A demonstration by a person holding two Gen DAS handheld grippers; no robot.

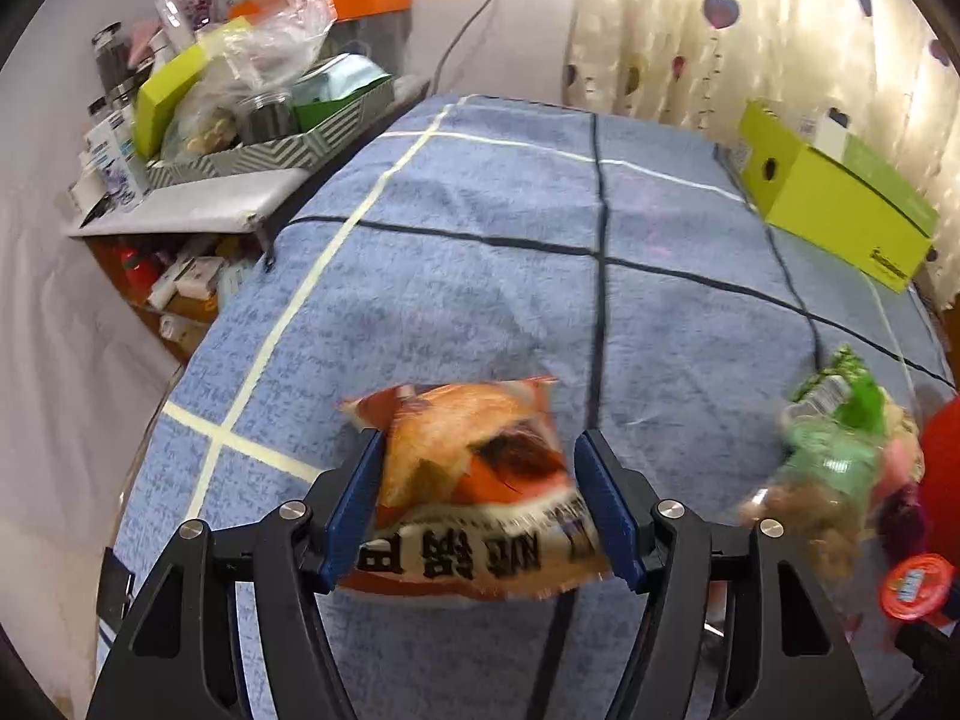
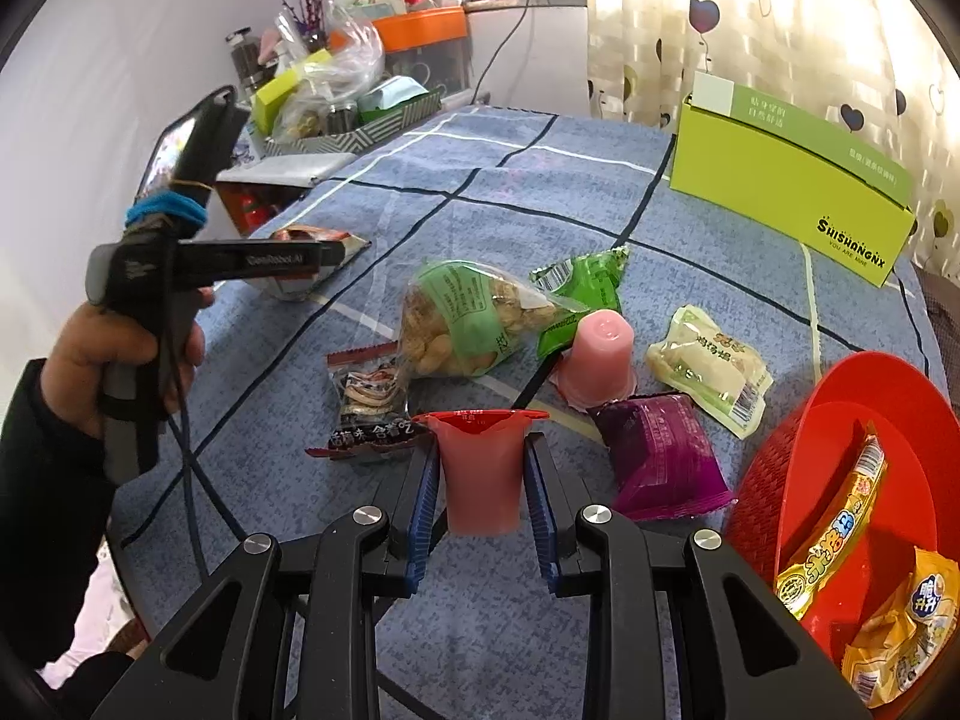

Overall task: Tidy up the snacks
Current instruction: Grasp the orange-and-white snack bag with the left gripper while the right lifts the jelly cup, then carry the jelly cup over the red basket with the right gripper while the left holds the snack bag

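Note:
My left gripper [image 1: 477, 498] is shut on an orange snack bag [image 1: 474, 480] and holds it above the blue checked cloth [image 1: 480, 240]. In the right wrist view the left gripper [image 2: 336, 255] shows at left with that bag [image 2: 306, 258]. My right gripper [image 2: 480, 474] is shut on a pink jelly cup with a red lid [image 2: 480, 468]. A red basket [image 2: 840, 456] at right holds yellow snack packs [image 2: 840, 534]. On the cloth lie a peanut bag [image 2: 468, 318], a green packet [image 2: 585, 288], a second pink jelly cup [image 2: 600, 354], a purple packet [image 2: 660, 462], a pale packet [image 2: 708, 366] and a dark packet [image 2: 372, 408].
A lime green box [image 2: 792, 180] stands at the table's far right; it also shows in the left wrist view [image 1: 834, 192]. A cluttered side shelf with a striped tray [image 1: 270, 150] is at the far left. A heart-patterned curtain [image 2: 750, 18] hangs behind.

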